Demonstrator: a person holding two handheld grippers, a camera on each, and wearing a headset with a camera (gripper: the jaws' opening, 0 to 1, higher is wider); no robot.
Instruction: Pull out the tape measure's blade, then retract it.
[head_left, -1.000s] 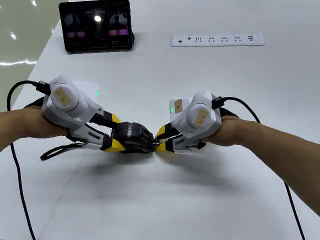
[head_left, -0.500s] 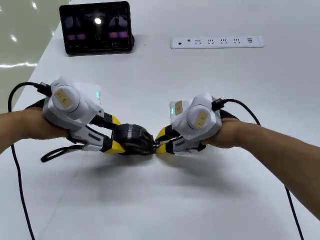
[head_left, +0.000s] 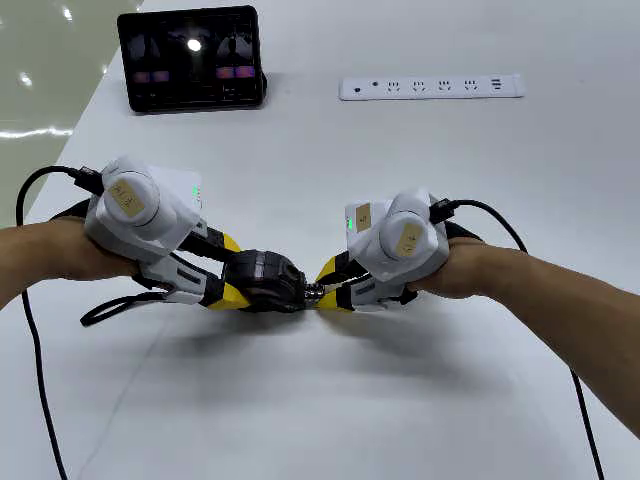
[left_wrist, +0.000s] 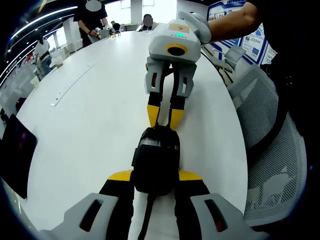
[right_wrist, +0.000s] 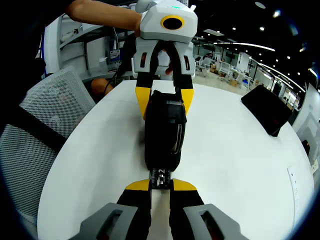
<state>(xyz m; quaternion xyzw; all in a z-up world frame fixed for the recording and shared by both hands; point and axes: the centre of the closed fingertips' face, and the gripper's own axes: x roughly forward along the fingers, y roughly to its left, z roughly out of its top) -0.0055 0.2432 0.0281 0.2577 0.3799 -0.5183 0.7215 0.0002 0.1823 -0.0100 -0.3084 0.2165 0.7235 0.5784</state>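
Tape measure (head_left: 262, 278): lying on white table (head_left: 400, 400) between grippers; left gripper (left_wrist: 155, 175) clamping its case, right gripper (right_wrist: 161, 187) pinching blade (right_wrist: 161, 175) tip. Advice: be drawing right gripper straight outward, level, slowly, avoiding blade kinks

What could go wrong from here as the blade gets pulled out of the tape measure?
1. The right gripper pinches just the small blade end; it might slip, letting the blade snap back.
2. The left gripper clamps the rounded tape measure by its sides; a hard pull could twist it loose onto the table.
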